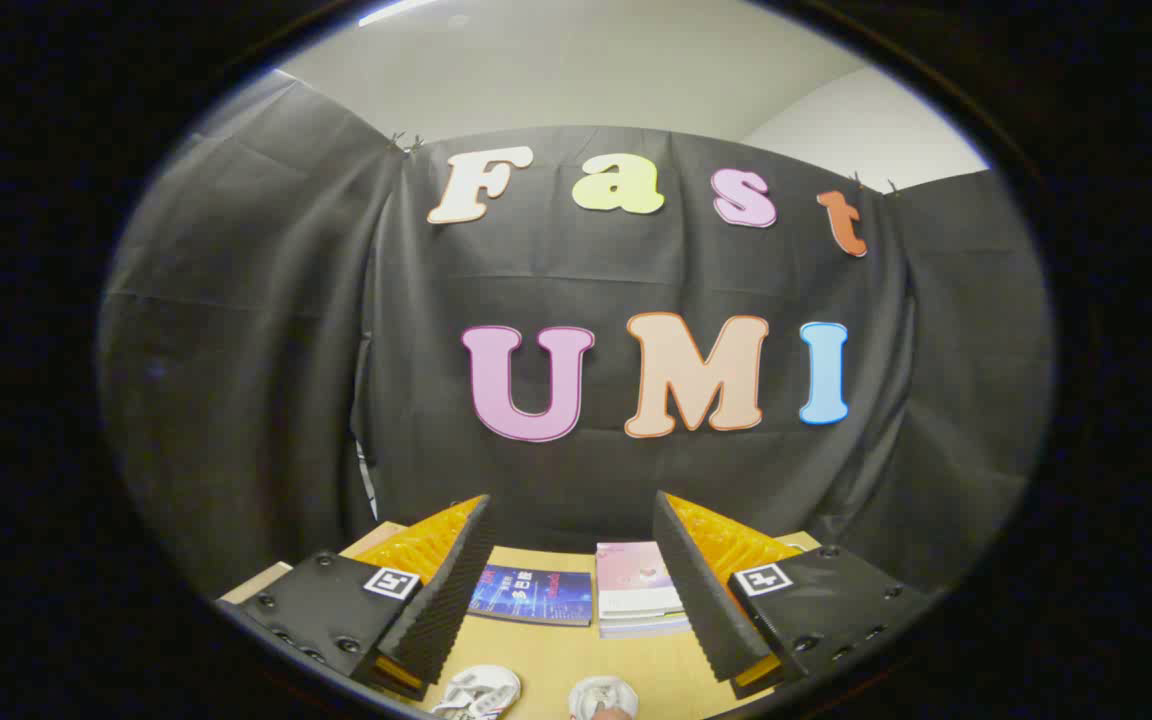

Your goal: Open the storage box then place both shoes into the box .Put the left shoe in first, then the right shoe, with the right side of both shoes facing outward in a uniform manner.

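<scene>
Below open tongs (pixel 572 590), 2 white shoes (pixel 536 696) w/ laces, side by side.

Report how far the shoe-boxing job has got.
Done: nothing visibly. In hand: nothing; the gripper is open and empty above the table. The two shoes sit on it between the fingers, a blue book and a pink stack beyond. Left: opening the box, both shoes.
</scene>
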{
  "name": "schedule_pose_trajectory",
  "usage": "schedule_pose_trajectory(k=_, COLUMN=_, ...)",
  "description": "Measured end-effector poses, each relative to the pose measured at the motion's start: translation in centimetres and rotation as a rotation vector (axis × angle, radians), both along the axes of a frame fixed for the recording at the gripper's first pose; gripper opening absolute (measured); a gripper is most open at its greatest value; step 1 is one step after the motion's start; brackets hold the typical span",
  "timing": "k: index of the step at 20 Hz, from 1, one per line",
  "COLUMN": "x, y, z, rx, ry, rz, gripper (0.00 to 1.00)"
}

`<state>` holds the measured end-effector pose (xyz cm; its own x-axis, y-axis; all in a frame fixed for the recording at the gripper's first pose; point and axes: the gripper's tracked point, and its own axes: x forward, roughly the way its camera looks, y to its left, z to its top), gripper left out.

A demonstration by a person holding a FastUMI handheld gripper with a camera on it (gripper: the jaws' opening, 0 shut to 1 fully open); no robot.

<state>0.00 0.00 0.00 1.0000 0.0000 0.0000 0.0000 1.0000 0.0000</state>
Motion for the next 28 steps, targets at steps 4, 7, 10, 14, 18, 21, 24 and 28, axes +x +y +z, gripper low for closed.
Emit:
schedule_pose_trajectory(k=4, x=0.5, y=1.5, z=-0.8, rx=-0.007, ry=0.013, rz=0.068, gripper=0.98)
schedule_pose_trajectory(k=7, x=1.0, y=2.4, z=-1.8, rx=0.004, ry=0.030, rz=0.099, gripper=0.98)
schedule_pose_trajectory(k=10, x=1.4, y=3.4, z=-1.6, rx=0.024, ry=0.025, rz=0.125, gripper=0.98)
schedule_pose_trajectory(k=14, x=2.0, y=4.3, z=-0.9, rx=0.049, ry=0.007, rz=0.154, gripper=0.98)
schedule_pose_trajectory(k=18, x=2.4, y=4.9, z=-0.8, rx=0.063, ry=0.010, rz=0.174, gripper=0.98)
schedule_pose_trajectory(k=21, x=2.2, y=6.5, z=-1.9, rx=0.089, ry=0.043, rz=0.229, gripper=0.98)
schedule_pose_trajectory(k=24, x=1.9, y=8.5, z=-4.1, rx=0.106, ry=0.109, rz=0.299, gripper=0.98)
schedule_pose_trajectory(k=28, x=1.5, y=10.6, z=-8.4, rx=0.109, ry=0.196, rz=0.367, gripper=0.98)
